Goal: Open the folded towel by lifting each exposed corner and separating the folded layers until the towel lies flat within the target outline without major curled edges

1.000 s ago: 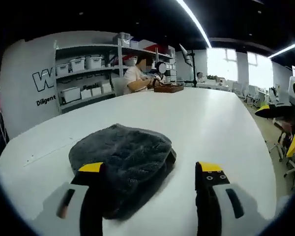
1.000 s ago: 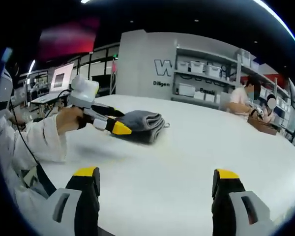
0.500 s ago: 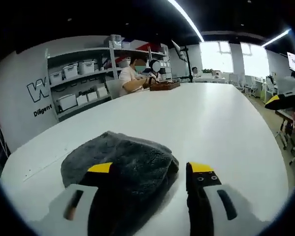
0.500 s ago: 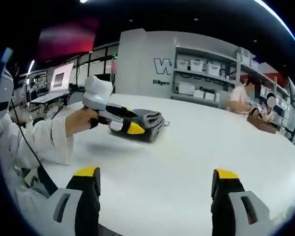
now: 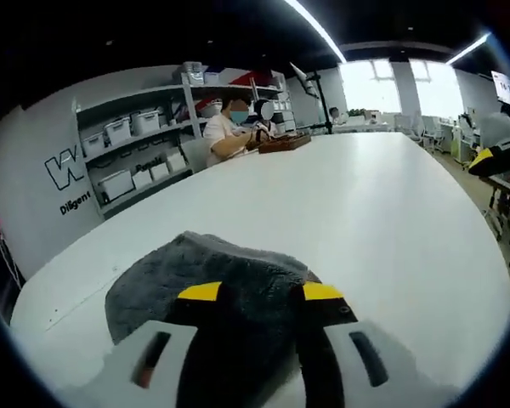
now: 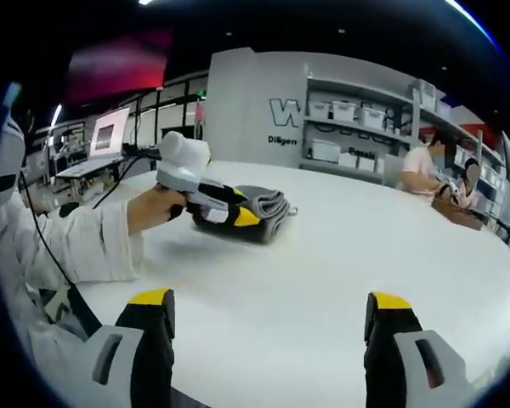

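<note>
A dark grey folded towel [image 5: 225,259] lies on the white table [image 5: 382,212]. My left gripper [image 5: 262,293] sits over its near edge, jaws drawn in, with the towel's pile filling the gap between them. In the right gripper view the same towel [image 6: 268,202] rests at the table's far left, and a sleeved hand holds the left gripper [image 6: 238,214] with its yellow tips against the towel's near corner. My right gripper [image 6: 270,308] hovers wide open above bare table, well short of the towel. Its yellow-tipped jaw [image 5: 493,155] peeks in at the right edge of the left gripper view.
Grey shelves with white bins [image 5: 127,136] line the wall behind the table. People sit at the far end beside a brown tray [image 5: 280,143]. A laptop [image 6: 102,140] stands on a desk to the left. The person's white sleeve [image 6: 76,246] lies along the table's near-left edge.
My left gripper has moved forward onto the towel's near edge and its jaws have narrowed around it. The right gripper has stayed put, open.
</note>
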The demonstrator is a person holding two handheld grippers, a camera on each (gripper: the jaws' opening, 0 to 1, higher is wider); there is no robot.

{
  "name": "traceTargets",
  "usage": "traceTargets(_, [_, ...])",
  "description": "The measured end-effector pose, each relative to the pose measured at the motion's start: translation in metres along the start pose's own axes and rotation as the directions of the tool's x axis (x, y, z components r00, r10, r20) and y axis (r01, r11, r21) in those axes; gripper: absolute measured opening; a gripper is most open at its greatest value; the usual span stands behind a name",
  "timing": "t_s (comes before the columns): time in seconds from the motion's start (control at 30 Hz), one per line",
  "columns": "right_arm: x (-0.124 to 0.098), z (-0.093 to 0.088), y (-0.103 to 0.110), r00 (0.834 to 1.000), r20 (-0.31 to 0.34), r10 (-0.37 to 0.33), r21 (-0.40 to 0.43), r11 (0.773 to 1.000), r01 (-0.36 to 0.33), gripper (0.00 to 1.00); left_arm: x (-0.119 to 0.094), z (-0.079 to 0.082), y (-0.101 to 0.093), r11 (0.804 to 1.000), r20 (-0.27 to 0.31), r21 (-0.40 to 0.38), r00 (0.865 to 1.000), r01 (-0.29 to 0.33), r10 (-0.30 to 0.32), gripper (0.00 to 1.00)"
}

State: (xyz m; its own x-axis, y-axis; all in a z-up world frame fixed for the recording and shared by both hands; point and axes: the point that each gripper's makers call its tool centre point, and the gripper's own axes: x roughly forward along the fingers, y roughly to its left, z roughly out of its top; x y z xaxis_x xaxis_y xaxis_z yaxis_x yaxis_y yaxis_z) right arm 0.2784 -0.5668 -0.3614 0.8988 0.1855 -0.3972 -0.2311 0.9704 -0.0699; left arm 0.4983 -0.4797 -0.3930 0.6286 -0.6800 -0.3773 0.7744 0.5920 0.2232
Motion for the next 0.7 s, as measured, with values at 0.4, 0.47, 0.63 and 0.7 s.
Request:
traceTargets(0.4, [0.003, -0.001, 0.001, 1.000, -0.003, 0.009, 0.011, 1.000, -0.009, 0.91, -0.002, 0.006, 0.012, 0.987, 0.089, -0.161, 0.996, 0.016, -0.002, 0.09])
traceTargets(0.47, [0.003, -0.002, 0.002, 1.000, -0.003, 0.011, 0.012, 1.000, -0.011, 0.91, -0.003, 0.007, 0.014, 0.982, 0.098, -0.186, 0.995, 0.023, -0.005, 0.09])
traceTargets(0.63, [0.004, -0.001, 0.003, 1.000, 0.000, 0.015, 0.011, 1.000, -0.015, 0.92, -0.002, 0.011, 0.019, 0.974, 0.120, -0.226, 0.993, 0.028, -0.001, 0.08])
traceTargets(0.7, [0.004, 0.000, 0.003, 1.000, 0.001, 0.016, 0.010, 1.000, -0.016, 0.92, -0.005, 0.014, 0.017, 0.966, 0.143, -0.258, 0.990, 0.032, 0.005, 0.08])
